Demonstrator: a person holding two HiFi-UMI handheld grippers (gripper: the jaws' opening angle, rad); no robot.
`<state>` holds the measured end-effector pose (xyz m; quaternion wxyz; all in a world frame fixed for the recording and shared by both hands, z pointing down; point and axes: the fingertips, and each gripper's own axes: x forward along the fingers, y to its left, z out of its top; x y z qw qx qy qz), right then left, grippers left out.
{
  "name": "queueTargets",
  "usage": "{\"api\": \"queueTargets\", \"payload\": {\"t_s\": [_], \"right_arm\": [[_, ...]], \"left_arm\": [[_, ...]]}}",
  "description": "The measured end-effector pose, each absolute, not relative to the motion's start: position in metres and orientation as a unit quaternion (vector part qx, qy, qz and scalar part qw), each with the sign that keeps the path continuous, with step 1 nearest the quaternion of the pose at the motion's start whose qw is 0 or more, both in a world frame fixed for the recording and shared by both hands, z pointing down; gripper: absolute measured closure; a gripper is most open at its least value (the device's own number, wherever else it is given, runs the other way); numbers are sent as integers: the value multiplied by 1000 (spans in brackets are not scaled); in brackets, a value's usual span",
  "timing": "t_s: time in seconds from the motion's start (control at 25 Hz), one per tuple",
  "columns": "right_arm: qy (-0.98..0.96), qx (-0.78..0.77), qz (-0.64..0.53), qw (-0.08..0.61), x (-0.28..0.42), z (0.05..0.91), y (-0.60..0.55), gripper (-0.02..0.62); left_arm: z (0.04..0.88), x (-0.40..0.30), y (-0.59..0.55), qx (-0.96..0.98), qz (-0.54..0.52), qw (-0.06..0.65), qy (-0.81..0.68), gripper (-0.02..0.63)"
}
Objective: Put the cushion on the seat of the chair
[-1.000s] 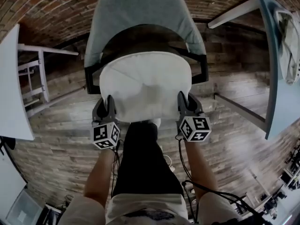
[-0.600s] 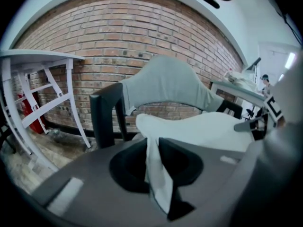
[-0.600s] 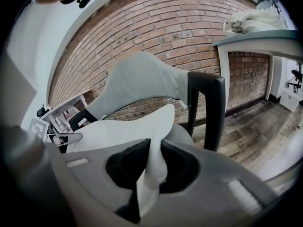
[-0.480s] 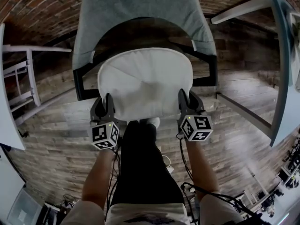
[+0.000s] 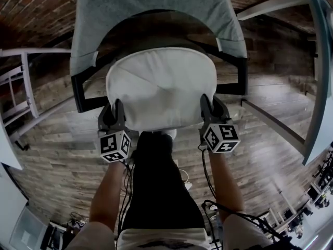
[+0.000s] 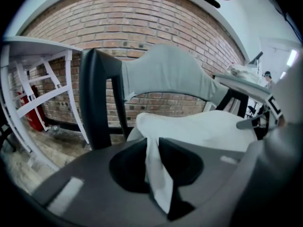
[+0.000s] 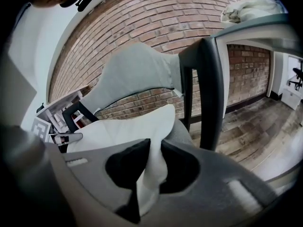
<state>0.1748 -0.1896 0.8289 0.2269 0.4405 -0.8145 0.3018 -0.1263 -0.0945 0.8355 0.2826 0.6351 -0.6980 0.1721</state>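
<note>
A white round cushion [image 5: 161, 87] lies spread over the seat of a chair [image 5: 156, 14] with a grey backrest and black armrests. My left gripper [image 5: 113, 112] is shut on the cushion's near left edge, and my right gripper [image 5: 212, 107] is shut on its near right edge. In the left gripper view, white cushion fabric [image 6: 156, 171] is pinched between the jaws, with the chair's black arm [image 6: 97, 98] just beyond. The right gripper view shows the same fold of cushion [image 7: 151, 169] clamped between its jaws, beside the other black arm [image 7: 206, 93].
A white table frame [image 5: 26, 87] stands to the left of the chair. A grey tabletop edge [image 5: 317, 77] runs down the right side. The person's leg [image 5: 156, 176] stands directly before the chair. Cables [image 5: 208, 191] hang from the grippers over a wooden floor; a brick wall is behind.
Both grippers have sunk with the cushion toward the chair seat. The chair now looks larger and closer in the head view.
</note>
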Motion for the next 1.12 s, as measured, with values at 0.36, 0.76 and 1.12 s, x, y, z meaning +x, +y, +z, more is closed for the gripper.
{"api": "queueTargets", "payload": {"t_s": [0.36, 0.76, 1.12], "right_arm": [[-806, 448, 306, 235, 185, 857, -191, 537], [-794, 463, 318, 232, 190, 881, -192, 515], [-781, 480, 339, 210, 197, 880, -193, 458]], "left_arm": [[863, -131, -91, 626, 190, 289, -699, 551], [883, -132, -89, 616, 208, 291, -702, 546], [882, -131, -89, 618, 213, 292, -698, 546]]}}
